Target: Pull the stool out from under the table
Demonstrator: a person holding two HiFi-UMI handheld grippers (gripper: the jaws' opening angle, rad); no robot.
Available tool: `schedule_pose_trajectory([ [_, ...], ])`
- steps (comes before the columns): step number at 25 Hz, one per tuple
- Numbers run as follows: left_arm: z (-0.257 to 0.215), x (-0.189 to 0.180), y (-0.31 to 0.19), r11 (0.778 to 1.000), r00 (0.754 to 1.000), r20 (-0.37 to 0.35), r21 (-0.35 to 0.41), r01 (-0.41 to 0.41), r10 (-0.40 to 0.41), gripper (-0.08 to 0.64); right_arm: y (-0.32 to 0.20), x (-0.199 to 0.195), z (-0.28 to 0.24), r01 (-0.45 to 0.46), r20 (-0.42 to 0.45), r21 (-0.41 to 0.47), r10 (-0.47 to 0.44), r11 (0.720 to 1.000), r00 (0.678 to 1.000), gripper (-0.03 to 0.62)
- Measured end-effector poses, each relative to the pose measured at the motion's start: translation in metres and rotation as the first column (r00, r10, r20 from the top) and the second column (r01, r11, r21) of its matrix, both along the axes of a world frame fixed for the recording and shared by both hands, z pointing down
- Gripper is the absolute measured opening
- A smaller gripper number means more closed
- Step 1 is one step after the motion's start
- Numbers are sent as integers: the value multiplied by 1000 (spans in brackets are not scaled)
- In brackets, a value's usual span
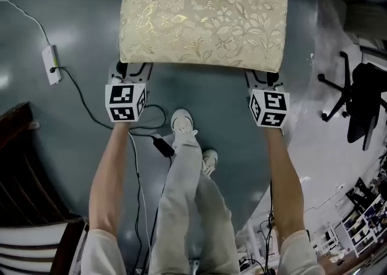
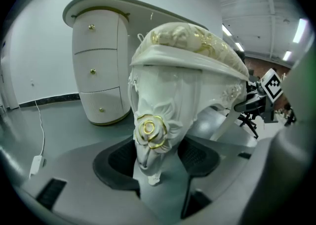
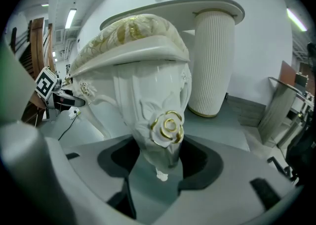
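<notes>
We see a grey floor [image 1: 78,14]. A black office chair [image 1: 363,106] stands at three o'clock, a white plug box [image 1: 51,64] at nine.

left tongs [image 1: 132,71]: clamped | right tongs [image 1: 261,78]: clamped | arms [image 1: 112,171]: stretched forward, parallel

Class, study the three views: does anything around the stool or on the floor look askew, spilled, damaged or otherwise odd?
Nothing is spilled or broken; the stool stands upright. Only the black power adapter lies loose on the floor, right beside the person's shoe, which could be a trip risk.
</notes>
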State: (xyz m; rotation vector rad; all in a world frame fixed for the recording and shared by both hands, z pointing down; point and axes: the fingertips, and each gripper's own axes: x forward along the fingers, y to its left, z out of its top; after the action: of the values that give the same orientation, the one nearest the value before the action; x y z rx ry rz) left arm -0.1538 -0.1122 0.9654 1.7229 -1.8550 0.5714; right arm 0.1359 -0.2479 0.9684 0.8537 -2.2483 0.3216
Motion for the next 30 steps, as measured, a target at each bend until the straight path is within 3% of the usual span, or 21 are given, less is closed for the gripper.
schedule_pose_trajectory([
  [16, -1, 3, 4, 999, 1000, -3, -49, 6, -6, 250, -6, -2, 0, 16, -2, -21, -16, 1000, 1000, 244],
  [20, -26, 10, 12, 996, 1000, -25, -86, 9, -11, 250, 1, 1, -16, 20, -1, -77, -20, 997, 1000, 253],
  [23, -41, 15, 16, 995, 999, -33, -100, 6, -9, 253, 5, 5, -31, 30, 14, -101, -29, 994, 999, 297],
  [30, -71, 13, 41, 995, 999, -39, -102, 20, -24, 253, 20, 17, -59, 37, 6, -97, -37, 995, 999, 273],
])
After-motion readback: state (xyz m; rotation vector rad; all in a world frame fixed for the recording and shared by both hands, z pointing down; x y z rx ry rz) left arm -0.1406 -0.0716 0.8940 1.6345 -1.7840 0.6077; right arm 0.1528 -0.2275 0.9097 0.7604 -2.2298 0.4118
